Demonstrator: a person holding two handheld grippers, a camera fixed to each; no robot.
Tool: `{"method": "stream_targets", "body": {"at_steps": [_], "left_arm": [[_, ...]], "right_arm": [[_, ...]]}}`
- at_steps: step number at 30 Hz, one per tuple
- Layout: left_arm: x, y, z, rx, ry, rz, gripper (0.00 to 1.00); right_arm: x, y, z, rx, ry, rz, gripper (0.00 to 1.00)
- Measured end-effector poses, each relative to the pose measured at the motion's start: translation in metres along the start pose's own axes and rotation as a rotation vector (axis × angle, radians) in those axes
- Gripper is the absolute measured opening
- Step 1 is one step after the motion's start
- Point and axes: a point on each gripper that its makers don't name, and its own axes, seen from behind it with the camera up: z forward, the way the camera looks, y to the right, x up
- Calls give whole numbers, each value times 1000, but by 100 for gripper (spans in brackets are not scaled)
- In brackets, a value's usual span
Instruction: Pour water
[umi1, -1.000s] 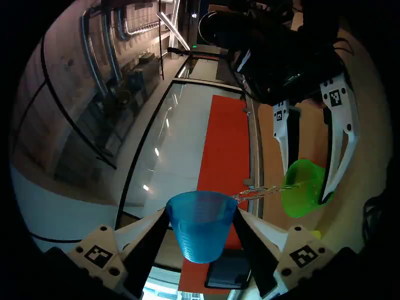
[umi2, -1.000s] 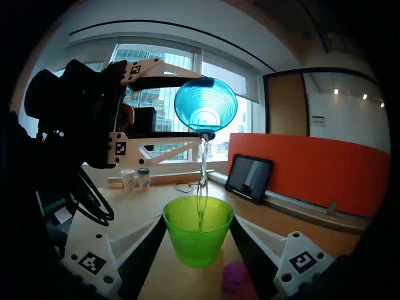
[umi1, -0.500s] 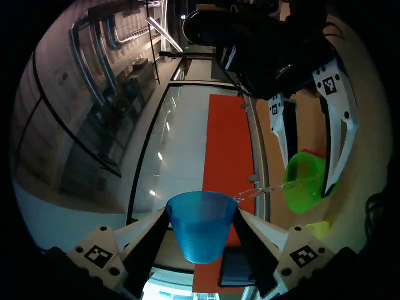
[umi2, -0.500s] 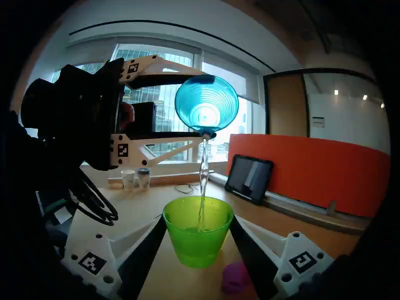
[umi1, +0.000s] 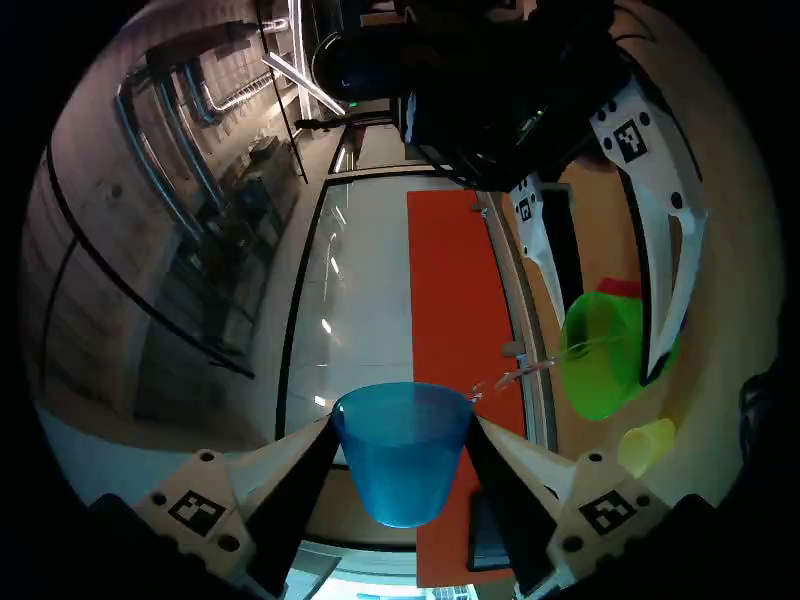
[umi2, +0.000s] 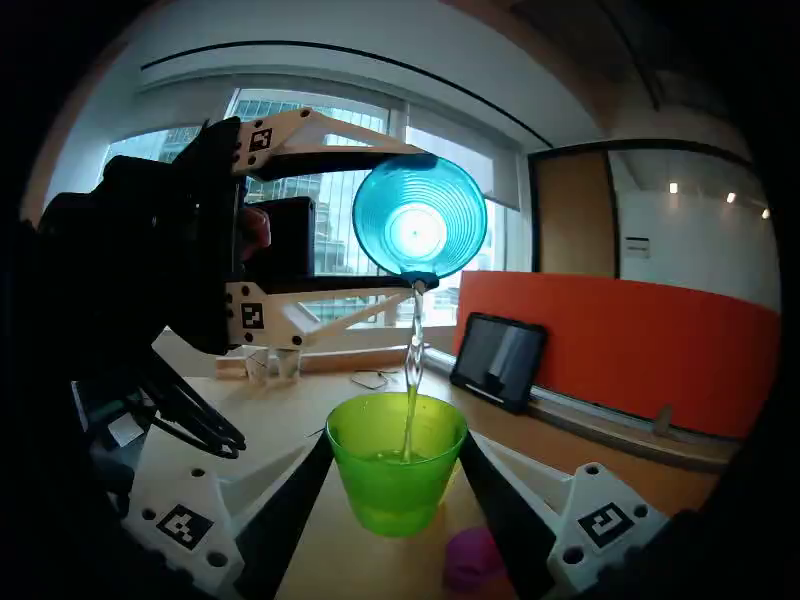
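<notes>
While water runs, left gripper view: blue cup (umi1: 402, 465) pinched between the left tongs (umi1: 400, 432) and tipped far over. A thin stream (umi1: 510, 378) is sent from its rim into the green cup (umi1: 600, 355), which is pinched by the right tongs (umi1: 608, 350).

Right gripper view: green cup (umi2: 397, 475) is held upright over the counter (umi2: 290, 420), low in water.

Handling, as judged: the tilt is best raised slowly and the rim centred above the green cup, lest the stream be dribbled outside.
</notes>
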Motion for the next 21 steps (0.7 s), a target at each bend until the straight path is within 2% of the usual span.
{"method": "stream_targets", "body": {"at_steps": [5,14,17,21], "left_arm": [[3,0,0,4,7,42,87],[6,-3,0,13,16,81,87],[6,-3,-1,10,20,82,87],[4,-2,-2,5,21,44,87]], "right_arm": [[1,1,1,-2,1,0,91],[1,1,1,-1,3,0,91],[1,1,1,-2,2,0,91],[2,1,2,-3,4,0,91]]}}
